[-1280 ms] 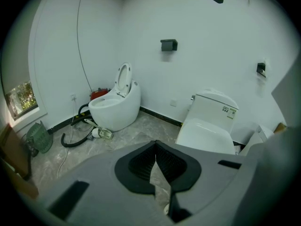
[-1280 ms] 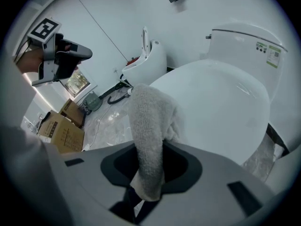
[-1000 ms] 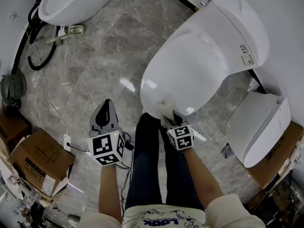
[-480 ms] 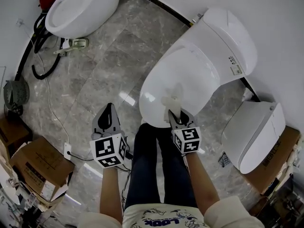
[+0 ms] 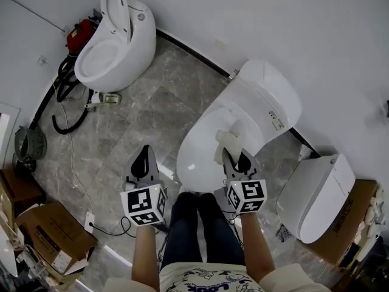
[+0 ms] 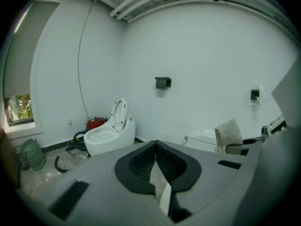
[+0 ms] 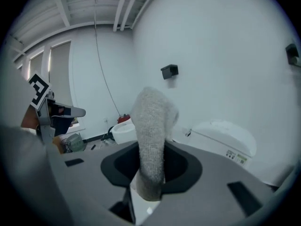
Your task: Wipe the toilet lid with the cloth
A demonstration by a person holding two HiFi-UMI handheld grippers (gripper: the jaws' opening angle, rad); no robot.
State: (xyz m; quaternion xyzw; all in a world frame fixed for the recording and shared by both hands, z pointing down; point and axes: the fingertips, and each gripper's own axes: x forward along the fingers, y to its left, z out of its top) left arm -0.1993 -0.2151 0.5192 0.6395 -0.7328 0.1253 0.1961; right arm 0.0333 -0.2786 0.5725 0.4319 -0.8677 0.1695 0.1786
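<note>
The white toilet's closed lid (image 5: 213,142) lies in front of me in the head view, its tank (image 5: 276,96) against the wall. My right gripper (image 5: 236,157) hovers over the lid's near half, shut on a beige cloth (image 5: 228,137) that sticks up from its jaws. In the right gripper view the cloth (image 7: 153,117) stands upright between the jaws of the right gripper (image 7: 150,147), hiding the lid; contact with the lid cannot be told. My left gripper (image 5: 144,162) hangs over the floor left of the toilet. In its own view the left gripper (image 6: 155,145) is shut on nothing.
A second toilet (image 5: 112,47) with its seat raised stands at the back left, hoses (image 5: 64,111) and a red device beside it. A third toilet (image 5: 316,193) lies at the right by a cardboard box (image 5: 358,212). More boxes (image 5: 42,239) sit at the lower left.
My right gripper has carried the cloth from the lid's front rim forward over the lid. The head view has pulled back and tilted up. The left gripper has barely moved.
</note>
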